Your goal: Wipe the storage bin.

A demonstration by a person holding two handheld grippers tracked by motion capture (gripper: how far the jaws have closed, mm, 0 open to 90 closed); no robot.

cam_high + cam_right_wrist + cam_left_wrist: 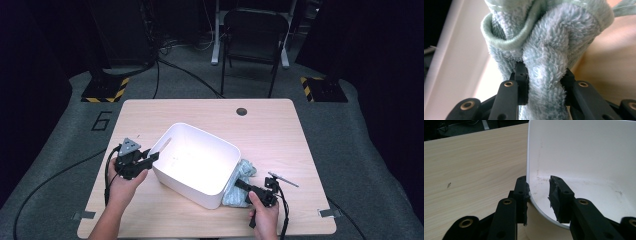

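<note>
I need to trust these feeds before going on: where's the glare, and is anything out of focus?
High view: the white bin blows out to bright glare inside; the room beyond the table is dark. Left gripper view: sharp, bin wall evenly lit. Right gripper view: the blue towel is crisp in the right gripper; the background is soft.

The high view looks forward and down from above the person's side onto the pale wooden table (280, 125), the open white plastic bin (195, 162) near its middle. The left gripper view sits very near that bin's rim (534, 170), looking inside. The right gripper view presses close against the fluffy light-blue cloth (549, 62) beside the bin's outer wall.
</note>
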